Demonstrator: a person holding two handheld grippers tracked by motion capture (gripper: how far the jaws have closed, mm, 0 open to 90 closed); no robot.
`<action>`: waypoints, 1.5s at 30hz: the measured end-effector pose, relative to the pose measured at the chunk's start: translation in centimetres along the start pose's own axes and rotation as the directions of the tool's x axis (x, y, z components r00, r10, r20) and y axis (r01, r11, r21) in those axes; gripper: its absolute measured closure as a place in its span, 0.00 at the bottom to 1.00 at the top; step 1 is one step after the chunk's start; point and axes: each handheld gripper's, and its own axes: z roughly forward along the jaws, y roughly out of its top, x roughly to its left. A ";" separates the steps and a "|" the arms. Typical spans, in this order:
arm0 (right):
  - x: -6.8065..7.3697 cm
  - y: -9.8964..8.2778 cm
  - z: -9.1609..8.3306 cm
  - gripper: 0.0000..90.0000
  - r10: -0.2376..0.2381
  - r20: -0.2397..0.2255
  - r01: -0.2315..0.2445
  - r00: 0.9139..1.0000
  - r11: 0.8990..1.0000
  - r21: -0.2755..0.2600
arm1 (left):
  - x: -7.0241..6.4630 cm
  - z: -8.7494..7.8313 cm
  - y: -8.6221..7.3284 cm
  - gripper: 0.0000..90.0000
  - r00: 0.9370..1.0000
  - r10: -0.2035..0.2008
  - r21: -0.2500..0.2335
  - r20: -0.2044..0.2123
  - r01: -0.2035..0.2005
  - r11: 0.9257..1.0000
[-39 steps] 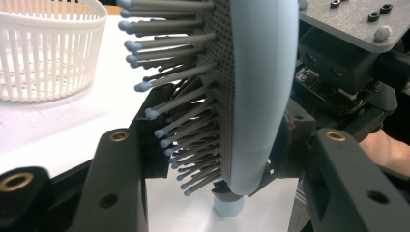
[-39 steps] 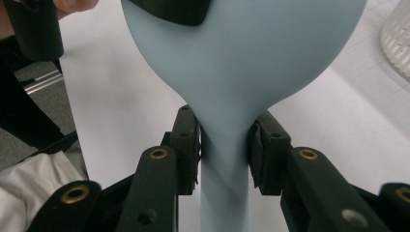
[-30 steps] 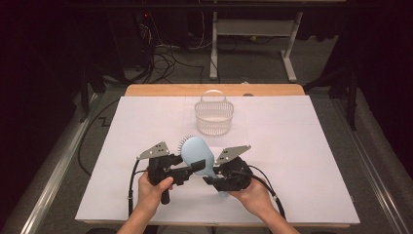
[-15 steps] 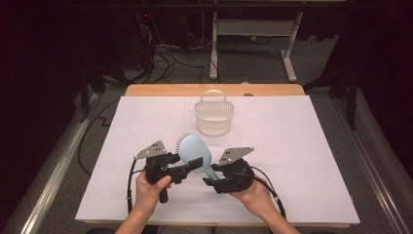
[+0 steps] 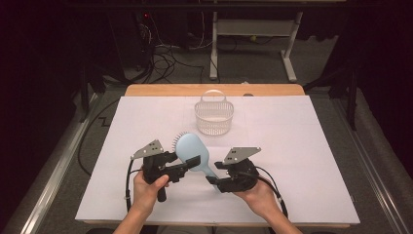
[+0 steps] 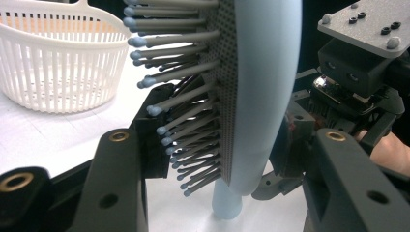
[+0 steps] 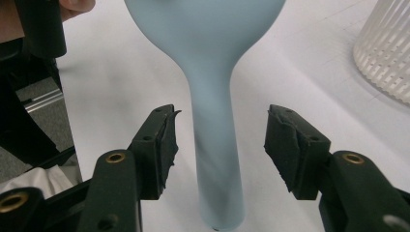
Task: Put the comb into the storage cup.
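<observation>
Pale blue hairbrush (image 5: 191, 151) sits up off the white table cover (image 5: 302, 146), caught between the two hand-held grippers near the front middle of the table. The left gripper (image 5: 187, 165) has the brush head clamped — in the left gripper view one jaw is pushed in among the grey bristles (image 6: 183, 96) and the other sits against the smooth blue back, so the jaws are pressed on the head (image 6: 261, 87). The brush stands on edge there, bristles pointing toward the white slatted basket (image 6: 53, 63).

The right gripper (image 5: 212, 173) is a different story: its jaws have just been opening, and in the right gripper view the handle (image 7: 215, 159) runs straight up between the two black pads with clear white gaps on both sides — nothing touching, so it's let go.

From the high view the basket (image 5: 213, 117) stands farther back on the table, well apart from the brush and both hands.
</observation>
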 end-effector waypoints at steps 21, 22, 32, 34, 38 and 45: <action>-1.1 -0.8 -0.9 0.45 0.043 -0.004 -0.043 0.999 0.998 -0.042 | 0.3 -0.6 0.2 0.57 1.000 0.000 -0.023 -0.017 0.000 1.000; -1.2 -0.8 -1.0 0.45 0.045 -0.004 -0.045 0.999 0.998 -0.042 | 0.3 -0.6 0.2 0.57 1.000 -0.002 -0.025 -0.018 0.002 1.000; -1.7 -1.3 -1.5 0.44 0.064 0.003 -0.063 0.998 0.996 -0.059 | 0.4 -0.9 0.3 0.57 1.000 -0.002 -0.036 -0.027 0.001 0.999; -1.8 -1.4 -1.6 0.44 0.069 0.006 -0.069 0.998 0.996 -0.062 | 0.4 -1.0 0.3 0.57 1.000 0.000 -0.037 -0.027 -0.001 0.999; -2.0 -1.7 -1.8 0.43 0.076 0.014 -0.075 0.997 0.995 -0.066 | 0.5 -1.1 0.4 0.57 1.000 -0.002 -0.041 -0.031 0.001 0.999; -2.3 -2.1 -2.4 0.42 0.080 0.038 -0.076 0.996 0.993 -0.088 | 0.6 -1.3 0.5 0.57 0.999 -0.009 -0.050 -0.033 0.007 0.999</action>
